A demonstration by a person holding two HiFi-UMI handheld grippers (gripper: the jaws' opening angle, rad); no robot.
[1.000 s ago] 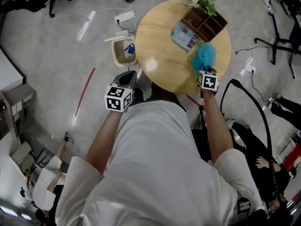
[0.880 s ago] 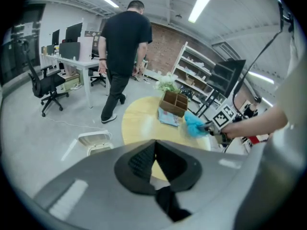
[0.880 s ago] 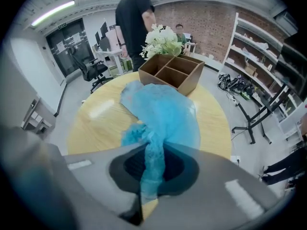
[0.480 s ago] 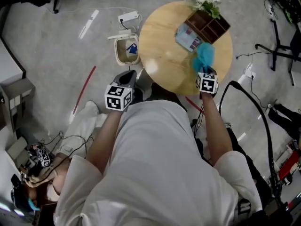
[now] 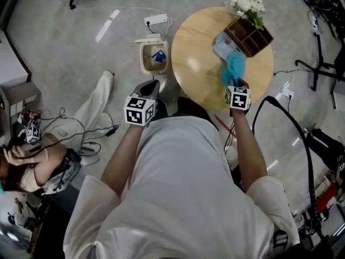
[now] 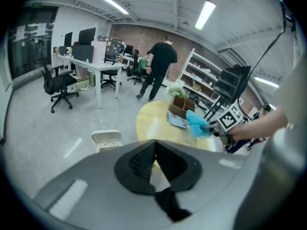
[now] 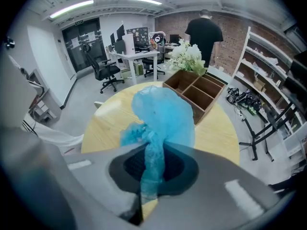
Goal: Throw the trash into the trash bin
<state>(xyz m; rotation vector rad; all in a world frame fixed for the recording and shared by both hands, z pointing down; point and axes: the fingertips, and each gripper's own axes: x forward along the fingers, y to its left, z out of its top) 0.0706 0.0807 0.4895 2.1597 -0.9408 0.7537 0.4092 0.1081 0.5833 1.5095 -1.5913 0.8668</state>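
The round wooden table [image 5: 199, 63] is the biggest thing in front of the person. The trash bin [image 5: 152, 58] stands on the floor just beside the table's edge with its lid thrown back, and something blue and white already lies inside. On the far part of the table sit a wooden box [image 5: 249, 35] with compartments, white flowers [image 5: 248, 5] behind it and a booklet [image 5: 222, 43] touching its side. The trash, a crumpled blue bag [image 7: 163, 116], is over the table near the box, and I can't tell whether it brushes the top. The right gripper [image 7: 152, 150] has its jaws pressed together on the bag's twisted neck. It looks light, soft and limp to me, apt to sway and to slip from a loose pinch, so the bunched neck seems a better hold than the puffy body. The left gripper [image 6: 154, 145] hovers on the bin's side of the table, its tips closed on nothing. I count one table, one bin, one box, one bunch of flowers, one booklet, one held bag and two grippers
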